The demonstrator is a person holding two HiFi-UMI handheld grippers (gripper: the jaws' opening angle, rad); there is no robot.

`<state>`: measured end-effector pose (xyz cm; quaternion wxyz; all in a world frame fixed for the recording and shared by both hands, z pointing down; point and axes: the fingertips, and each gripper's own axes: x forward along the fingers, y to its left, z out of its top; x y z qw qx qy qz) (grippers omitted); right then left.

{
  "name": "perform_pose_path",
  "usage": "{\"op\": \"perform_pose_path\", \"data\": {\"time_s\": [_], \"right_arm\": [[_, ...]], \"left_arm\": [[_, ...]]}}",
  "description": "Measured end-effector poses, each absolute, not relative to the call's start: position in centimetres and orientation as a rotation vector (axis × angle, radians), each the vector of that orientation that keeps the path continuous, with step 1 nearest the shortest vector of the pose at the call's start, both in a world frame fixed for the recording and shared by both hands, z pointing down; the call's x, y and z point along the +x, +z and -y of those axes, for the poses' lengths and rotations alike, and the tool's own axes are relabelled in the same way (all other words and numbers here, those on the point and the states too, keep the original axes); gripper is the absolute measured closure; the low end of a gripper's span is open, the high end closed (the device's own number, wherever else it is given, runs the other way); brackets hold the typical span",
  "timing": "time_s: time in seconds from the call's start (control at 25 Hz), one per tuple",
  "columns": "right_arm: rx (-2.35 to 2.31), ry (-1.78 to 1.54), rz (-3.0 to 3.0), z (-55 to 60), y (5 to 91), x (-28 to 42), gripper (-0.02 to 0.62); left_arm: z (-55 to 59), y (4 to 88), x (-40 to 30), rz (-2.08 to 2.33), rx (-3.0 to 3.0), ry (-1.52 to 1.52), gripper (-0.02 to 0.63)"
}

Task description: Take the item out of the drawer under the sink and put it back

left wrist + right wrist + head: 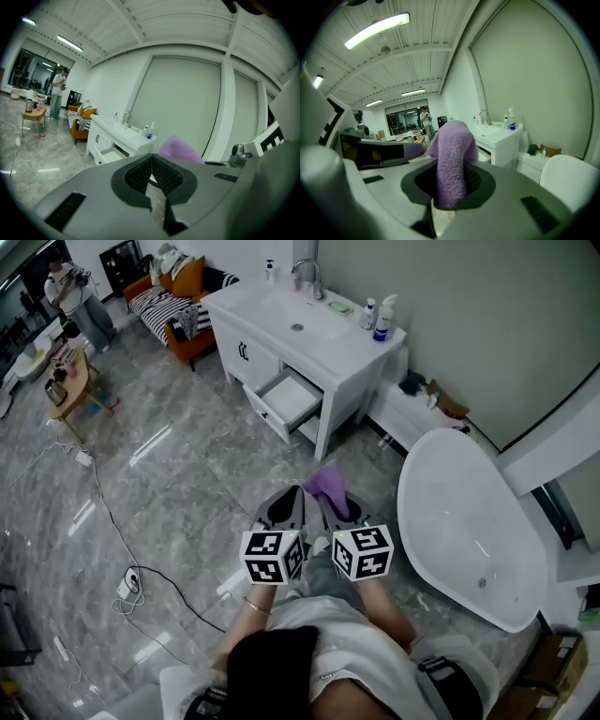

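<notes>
Clamping purple cloth (452,140) in right tool (449,185)

Grey marble floor (187,484), glossy with reflections, runs up to a plain pale wall (469,315). A white vanity (258,367) stands against it, a white oval bathtub (459,521) near it — well apart, in the far corner, an orange sofa (187,341) with striped cushions and a small wooden side table (75,390). Overhead, a white ribbed ceiling (154,23) carries strip lights (377,29); dark glazed panels (33,75) close the far end
</notes>
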<state>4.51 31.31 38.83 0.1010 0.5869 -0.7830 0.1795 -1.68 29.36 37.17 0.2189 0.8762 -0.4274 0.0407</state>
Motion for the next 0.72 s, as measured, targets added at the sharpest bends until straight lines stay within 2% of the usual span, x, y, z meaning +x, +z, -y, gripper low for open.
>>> {"op": "perform_pose_path", "data": {"time_s": [0.72], "right_arm": [[1.595,0.518,2.355,-17.0,39.2,9.6,0.526]], "left_arm": [[-15.5,36.9,3.3,1.283,2.372,0.081,0.601]]}}
